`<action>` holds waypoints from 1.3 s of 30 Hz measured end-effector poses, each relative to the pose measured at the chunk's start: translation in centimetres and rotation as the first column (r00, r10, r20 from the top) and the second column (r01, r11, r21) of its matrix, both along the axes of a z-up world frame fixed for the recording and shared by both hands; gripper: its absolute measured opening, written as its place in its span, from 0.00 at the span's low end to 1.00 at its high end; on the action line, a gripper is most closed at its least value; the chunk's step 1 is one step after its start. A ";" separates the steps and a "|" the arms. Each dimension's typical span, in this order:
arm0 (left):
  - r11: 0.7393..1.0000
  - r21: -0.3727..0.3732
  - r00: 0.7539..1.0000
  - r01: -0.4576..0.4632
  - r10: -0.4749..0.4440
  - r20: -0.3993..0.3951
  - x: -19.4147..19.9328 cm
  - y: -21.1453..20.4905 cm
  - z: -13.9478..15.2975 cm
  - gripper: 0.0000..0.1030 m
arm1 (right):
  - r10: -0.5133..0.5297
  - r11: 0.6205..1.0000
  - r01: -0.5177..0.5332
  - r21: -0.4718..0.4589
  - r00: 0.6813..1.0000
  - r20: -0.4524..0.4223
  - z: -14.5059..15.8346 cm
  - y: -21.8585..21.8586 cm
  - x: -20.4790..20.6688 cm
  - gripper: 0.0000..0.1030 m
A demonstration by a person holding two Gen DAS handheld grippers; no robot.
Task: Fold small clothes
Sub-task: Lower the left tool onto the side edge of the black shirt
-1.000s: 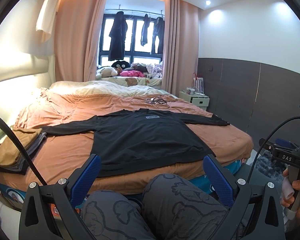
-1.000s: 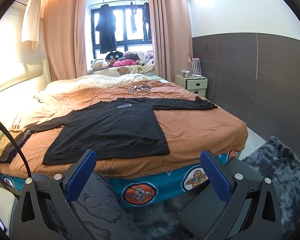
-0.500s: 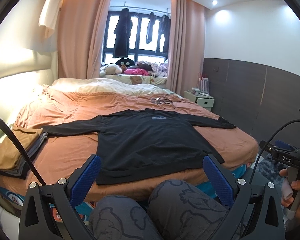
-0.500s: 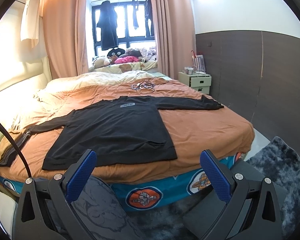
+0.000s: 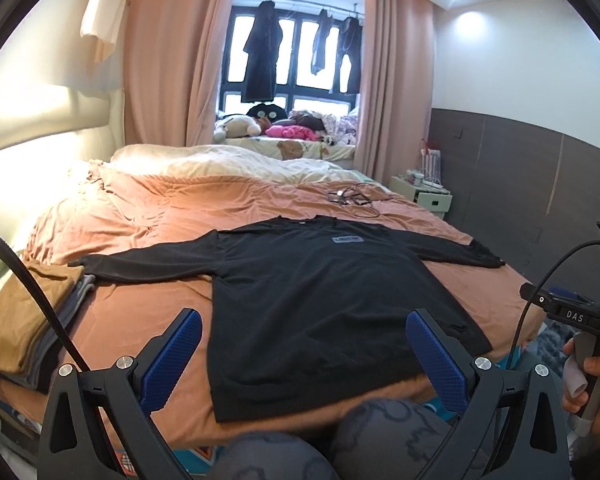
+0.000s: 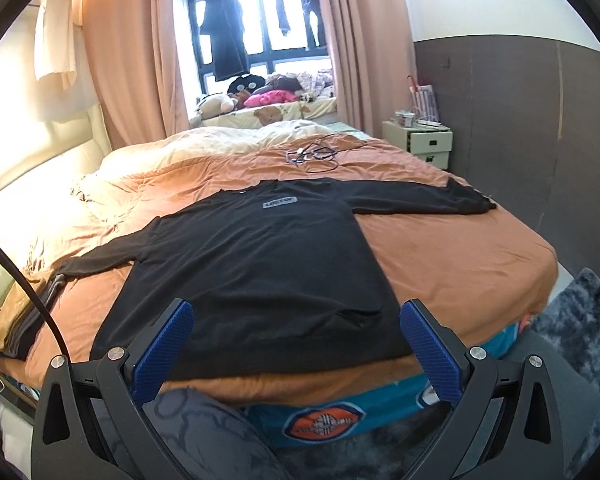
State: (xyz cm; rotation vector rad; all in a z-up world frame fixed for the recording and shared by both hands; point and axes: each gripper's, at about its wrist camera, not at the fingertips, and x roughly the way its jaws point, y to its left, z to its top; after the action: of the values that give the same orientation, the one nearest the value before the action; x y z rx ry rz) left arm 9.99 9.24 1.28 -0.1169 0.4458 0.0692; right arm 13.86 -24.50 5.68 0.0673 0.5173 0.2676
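Holding both tools above the near edge of the bed [image 5: 148, 216], you have each pair of blue-padded jaws spread wide with nothing between them. Your left gripper [image 5: 304, 354] frames the hem of the black long-sleeved shirt [image 5: 320, 288] from above; your right gripper [image 6: 296, 346] does the same in its own view, over the hem's right corner.

The shirt [image 6: 256, 264] lies flat on the bed's orange sheet, front up, hem toward you and collar away. Both sleeves are stretched out sideways, one reaching toward the bed's left side, the other toward its right edge. A small grey patch with lettering sits on the chest just below the collar. The cloth is mostly smooth, with a short wrinkle near the hem on the right.

At the bed's left side, beside the left cuff, sits a stack of folded clothes [image 5: 28, 320], brown on top of grey. Beyond the collar, a tangle of cables [image 6: 316, 154] rests on the sheet. Your patterned grey trouser knees [image 5: 380, 440] show below the bed's near edge.
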 end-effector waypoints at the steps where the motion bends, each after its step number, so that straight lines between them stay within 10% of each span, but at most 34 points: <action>1: 1.000 -0.003 1.000 -0.009 0.009 -0.008 0.7 0.6 0.0 1.00 | 0.004 1.000 -0.004 -0.005 1.000 -0.001 0.2 0.3 0.8 1.00; 21: 0.958 -0.104 0.949 -0.268 0.244 -0.198 14.9 17.8 -3.0 0.79 | 0.252 0.967 -0.253 -0.036 0.967 -0.037 0.3 7.3 16.0 1.00; 39: 0.822 -0.254 0.815 -0.509 0.367 -0.448 23.9 34.7 -12.6 0.55 | 0.426 0.893 -0.443 -0.086 0.890 -0.164 -2.1 16.0 29.6 0.79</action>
State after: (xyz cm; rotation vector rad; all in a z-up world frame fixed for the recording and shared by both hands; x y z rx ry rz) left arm 33.88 43.96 -11.34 -0.5869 0.8164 0.4861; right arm 43.46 -8.46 3.55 -0.1533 0.6871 0.6751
